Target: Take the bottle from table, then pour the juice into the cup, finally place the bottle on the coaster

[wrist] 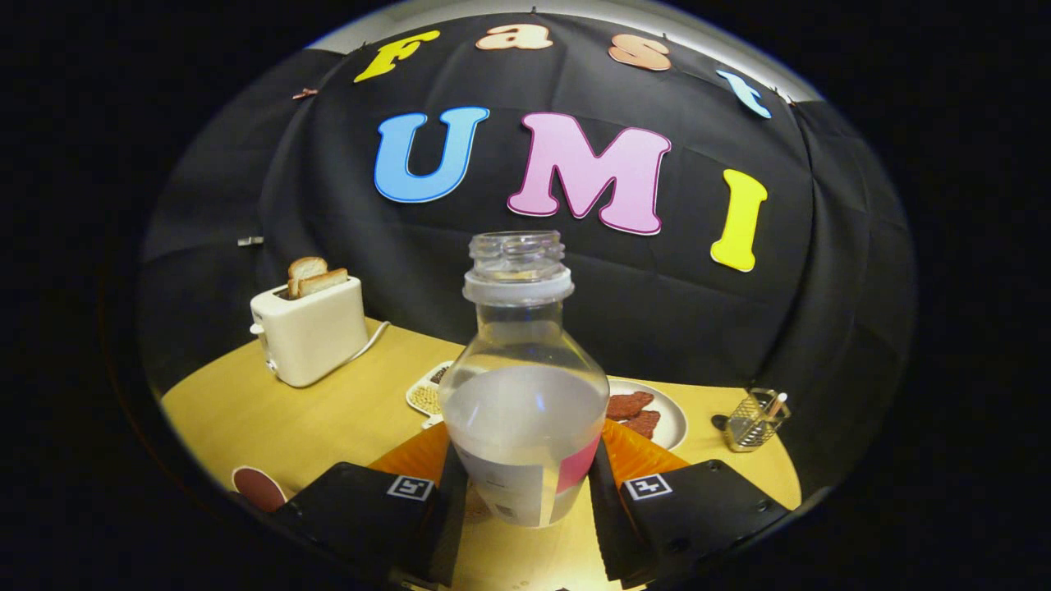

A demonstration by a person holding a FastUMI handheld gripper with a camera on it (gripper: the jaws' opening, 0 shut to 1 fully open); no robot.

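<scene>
A clear, uncapped plastic bottle (pixel 523 394) stands upright between my fingers, about half full of a pale, cloudy liquid, with a pink and white label low on its body. My gripper (pixel 525 497) is shut on the bottle's lower part, one finger pressing on each side. Right behind the bottle an orange ribbed cup (pixel 636 455) shows on both sides of it, mostly hidden. A dark red round coaster (pixel 259 488) lies on the yellow table (pixel 287 419), beside my left finger. I cannot tell whether the bottle's base touches the table.
A white toaster (pixel 310 332) with two bread slices stands at the far left. Beyond the cup lie a small tray of grains (pixel 427 394) and a white plate (pixel 669 414) with reddish slices. A wire holder (pixel 755 420) sits at the right.
</scene>
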